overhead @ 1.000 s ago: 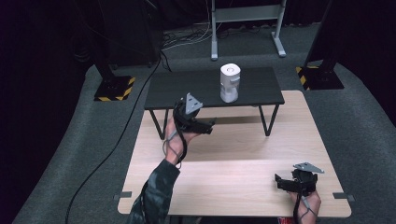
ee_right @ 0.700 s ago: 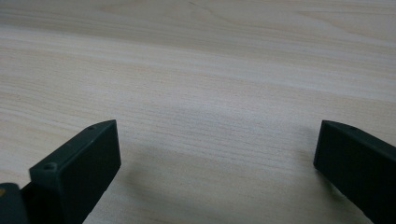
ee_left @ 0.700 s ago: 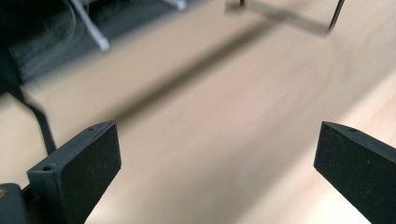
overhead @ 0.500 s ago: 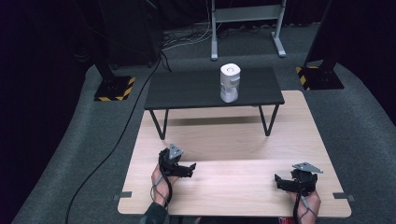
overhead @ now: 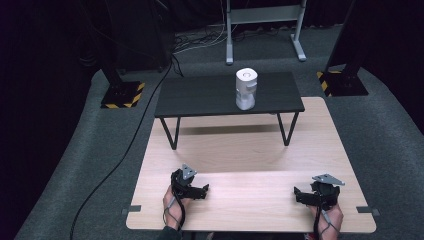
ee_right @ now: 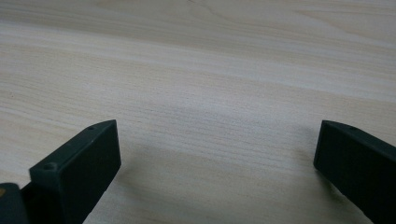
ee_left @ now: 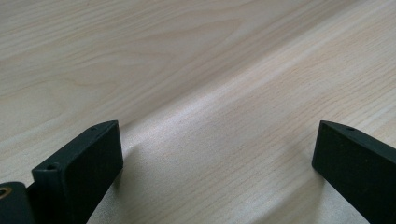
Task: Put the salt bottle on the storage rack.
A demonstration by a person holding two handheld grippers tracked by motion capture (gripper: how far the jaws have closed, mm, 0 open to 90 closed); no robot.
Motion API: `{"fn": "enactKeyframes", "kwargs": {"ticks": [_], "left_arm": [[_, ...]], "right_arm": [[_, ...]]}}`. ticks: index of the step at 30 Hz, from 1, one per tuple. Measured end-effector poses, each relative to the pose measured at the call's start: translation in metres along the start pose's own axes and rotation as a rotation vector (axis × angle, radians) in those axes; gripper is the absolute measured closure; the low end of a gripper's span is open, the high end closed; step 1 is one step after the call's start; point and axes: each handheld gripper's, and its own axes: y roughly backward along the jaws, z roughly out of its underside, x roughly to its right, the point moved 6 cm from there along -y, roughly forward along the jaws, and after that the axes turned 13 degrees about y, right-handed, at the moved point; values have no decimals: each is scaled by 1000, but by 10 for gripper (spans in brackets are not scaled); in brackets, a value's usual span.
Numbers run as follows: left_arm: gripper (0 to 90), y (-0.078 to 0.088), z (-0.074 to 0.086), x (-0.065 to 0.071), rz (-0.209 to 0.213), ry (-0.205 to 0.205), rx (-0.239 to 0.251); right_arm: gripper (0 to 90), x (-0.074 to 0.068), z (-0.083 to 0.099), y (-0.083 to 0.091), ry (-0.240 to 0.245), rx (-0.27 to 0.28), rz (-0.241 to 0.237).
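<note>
White cylindrical container (overhead: 246, 88) upright on black bench (overhead: 200, 97), contents not visible. Light wood counter (overhead: 250, 165) bare between left gripper (overhead: 201, 190) and right gripper (overhead: 300, 195), both near front edge, jaws wide, empty.

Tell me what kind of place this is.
Probably a lab or recording studio: a wooden table on grey carpet, dark surroundings, hazard-striped stand bases, a floor cable, and a black bench holding a white cylinder.
</note>
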Motion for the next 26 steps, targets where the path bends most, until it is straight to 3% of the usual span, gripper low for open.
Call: {"fn": "enactKeyframes", "kwargs": {"ticks": [10,26], "left_arm": [[8,0,2,6,-25,-20,17],[8,0,2,7,-25,-12,17]], "right_arm": [[0,-3,-2,-1,3,-14,23],[0,-6,-3,-2,22,-24,34]]}}
